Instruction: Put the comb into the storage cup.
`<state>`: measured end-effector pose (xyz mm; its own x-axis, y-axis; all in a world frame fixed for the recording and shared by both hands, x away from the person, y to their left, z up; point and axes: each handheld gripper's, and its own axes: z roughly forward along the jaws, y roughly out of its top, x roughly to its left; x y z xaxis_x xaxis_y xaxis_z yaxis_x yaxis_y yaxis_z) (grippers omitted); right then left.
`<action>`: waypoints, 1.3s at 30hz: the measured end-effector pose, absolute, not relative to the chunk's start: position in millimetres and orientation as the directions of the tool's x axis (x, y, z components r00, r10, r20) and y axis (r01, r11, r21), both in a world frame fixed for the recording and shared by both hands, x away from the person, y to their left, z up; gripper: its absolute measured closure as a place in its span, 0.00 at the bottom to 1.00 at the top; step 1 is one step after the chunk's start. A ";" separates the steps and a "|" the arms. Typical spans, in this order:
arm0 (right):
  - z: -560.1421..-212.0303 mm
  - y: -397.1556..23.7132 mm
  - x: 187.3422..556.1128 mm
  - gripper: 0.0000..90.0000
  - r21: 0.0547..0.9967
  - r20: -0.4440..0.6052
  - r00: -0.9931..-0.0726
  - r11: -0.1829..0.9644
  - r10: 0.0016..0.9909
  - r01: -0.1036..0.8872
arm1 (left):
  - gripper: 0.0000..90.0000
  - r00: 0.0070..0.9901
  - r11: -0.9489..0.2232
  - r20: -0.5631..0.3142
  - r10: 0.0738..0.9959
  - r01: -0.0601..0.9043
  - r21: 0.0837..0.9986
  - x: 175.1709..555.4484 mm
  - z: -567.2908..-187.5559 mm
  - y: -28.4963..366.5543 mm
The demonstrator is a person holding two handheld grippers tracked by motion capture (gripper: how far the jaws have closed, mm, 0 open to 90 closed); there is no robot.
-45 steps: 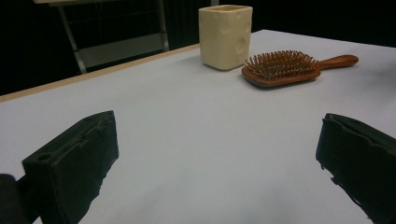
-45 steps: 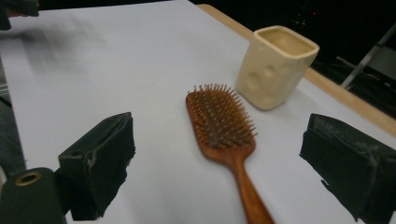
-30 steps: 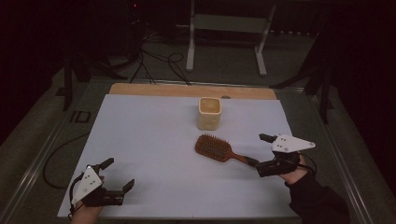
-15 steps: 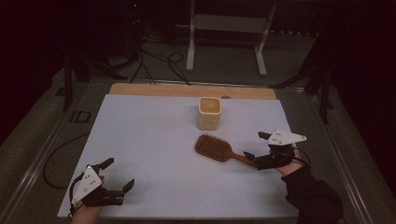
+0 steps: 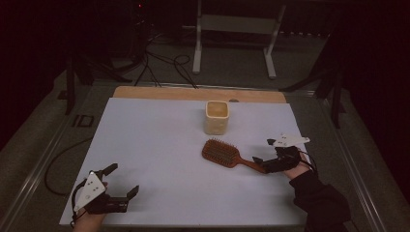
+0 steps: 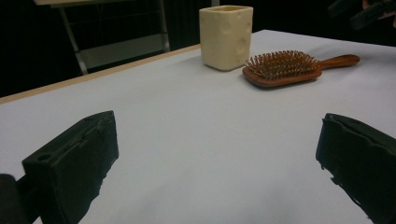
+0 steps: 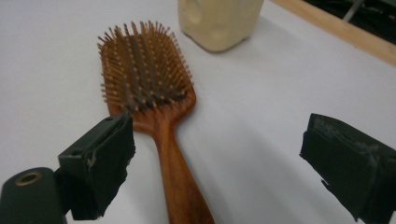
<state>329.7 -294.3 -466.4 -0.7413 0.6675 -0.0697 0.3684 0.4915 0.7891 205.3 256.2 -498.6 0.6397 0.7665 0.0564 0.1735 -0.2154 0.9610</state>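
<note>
While the left gripper (image 5: 112, 186) is resting near the front-left corner of the white table (image 5: 154, 145), its jaws are standing wide apart with nothing between them, well away from the work. Farther in and to the right, the right gripper (image 5: 263, 162) is hovering over the handle end of the wooden hairbrush (image 5: 231, 155); seen from the right gripper view, its jaws are spread open on either side of the handle, one jaw close beside it and the other some way off, and neither is pressing on the wood. The hairbrush (image 7: 149, 102) is lying flat on the table with its bristles facing up and its handle pointing toward that right gripper, just in front of the cream square cup (image 5: 216, 117), close to it but not touching. Beyond the cup, the bare wooden edge (image 5: 193, 93) of the table is running along the far side. As for progress, the work appears to be only starting: the reach to the handle is made, but the grasp is not yet closed, and lifting the brush, perhaps into the cup, is all left to do.
</note>
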 end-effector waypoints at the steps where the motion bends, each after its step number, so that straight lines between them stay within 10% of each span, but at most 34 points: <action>1: -468.1 -295.0 330.5 0.10 0.788 -0.069 -0.741 0.492 0.668 0.371 | 0.00 0.638 -0.215 0.056 0.768 0.174 0.961 205.4 -498.7 256.3; 27: -490.6 -297.3 342.5 0.18 0.717 -0.065 -0.719 0.533 0.692 0.449 | 0.00 0.634 -0.202 0.044 0.772 0.179 0.963 206.0 -499.8 258.1; 39: -498.3 -295.8 345.6 0.58 0.681 -0.112 -0.703 0.570 0.702 0.460 | 0.00 0.633 -0.198 0.041 0.773 0.178 0.964 205.7 -499.6 258.2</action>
